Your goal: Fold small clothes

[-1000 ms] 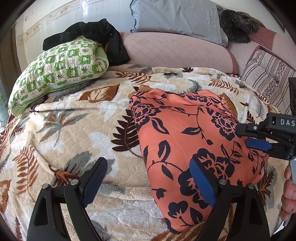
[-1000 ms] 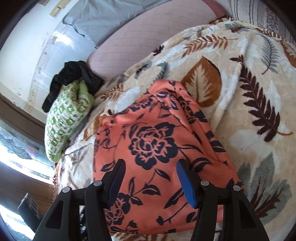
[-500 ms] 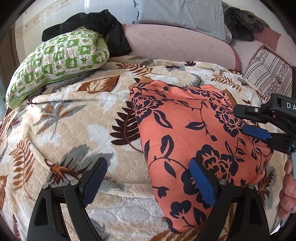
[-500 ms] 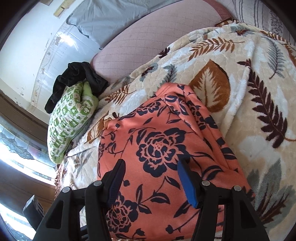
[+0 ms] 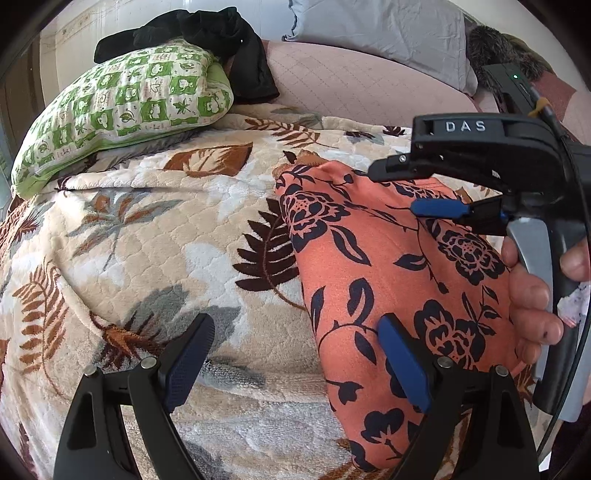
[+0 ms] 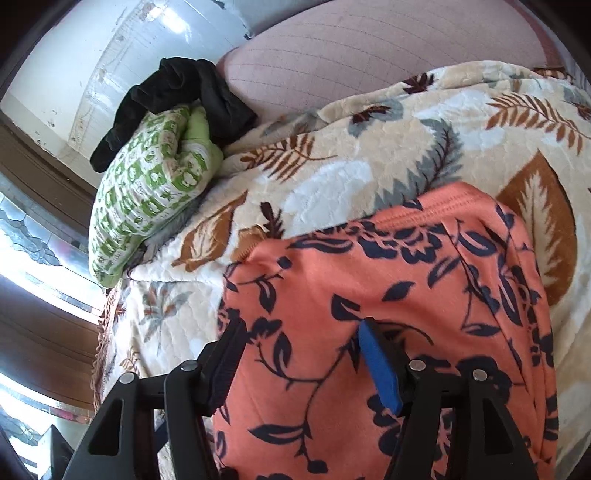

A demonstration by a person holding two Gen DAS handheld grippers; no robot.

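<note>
The work surface was a bed covered by a cream quilted plush blanket printed with brown and grey leaves. Behind it ran a dusty-pink quilted headboard cushion against a pale wall, and the right wrist view showed dark wood framing and patterned glass at its left edge.

Counted, there was one coral-orange folded garment with a navy flower print, one green-and-white checked pillow, one crumpled black garment draped over that pillow, one grey pillow leaning on the headboard, and one dark furry item beside it. Two grippers were in view.

The coral garment lay flat on the blanket toward the right of the left wrist view, well apart from the green pillow.

The left gripper hovered with its jaws spread wide and empty, one finger over bare blanket, the other over the garment's near edge. The right gripper hung over the garment with jaws apart, gripping nothing; they had just been opening, with only flat cloth below them.

Compared with a second earlier, the right gripper had swung much farther into the left wrist view, so that its black body and the hand on its handle covered the garment's right side. The garment itself had not moved.
</note>
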